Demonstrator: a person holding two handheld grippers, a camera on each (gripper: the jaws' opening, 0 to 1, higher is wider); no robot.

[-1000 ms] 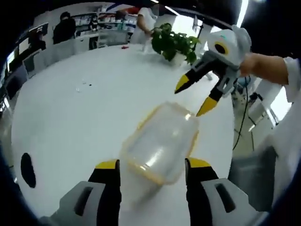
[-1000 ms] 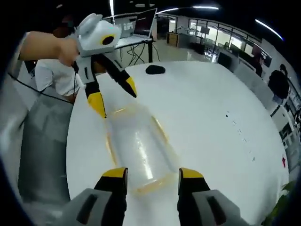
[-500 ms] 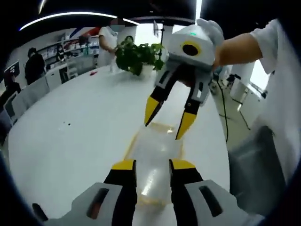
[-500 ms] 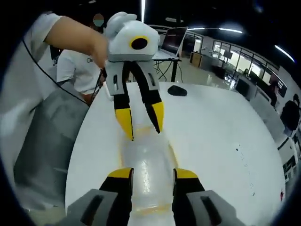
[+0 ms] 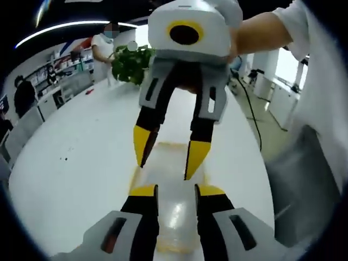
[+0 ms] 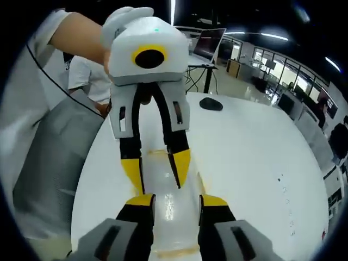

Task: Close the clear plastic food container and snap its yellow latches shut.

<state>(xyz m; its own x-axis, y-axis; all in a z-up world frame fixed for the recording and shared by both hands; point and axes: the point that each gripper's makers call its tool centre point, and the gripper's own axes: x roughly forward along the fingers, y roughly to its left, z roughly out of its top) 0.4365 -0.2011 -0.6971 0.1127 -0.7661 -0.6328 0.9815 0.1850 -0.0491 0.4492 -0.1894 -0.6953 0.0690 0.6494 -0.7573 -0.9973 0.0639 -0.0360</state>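
Left gripper view: container latches obscured.

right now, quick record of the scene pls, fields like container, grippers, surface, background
container: clear plastic food container with yellow trim, lying on the table between the two grippers
left gripper: left gripper, jaws open, astride one end of the container
right gripper: right gripper, jaws open, astride the opposite end, facing the left one
surface: white table
background: potted plant, black mouse, laptop
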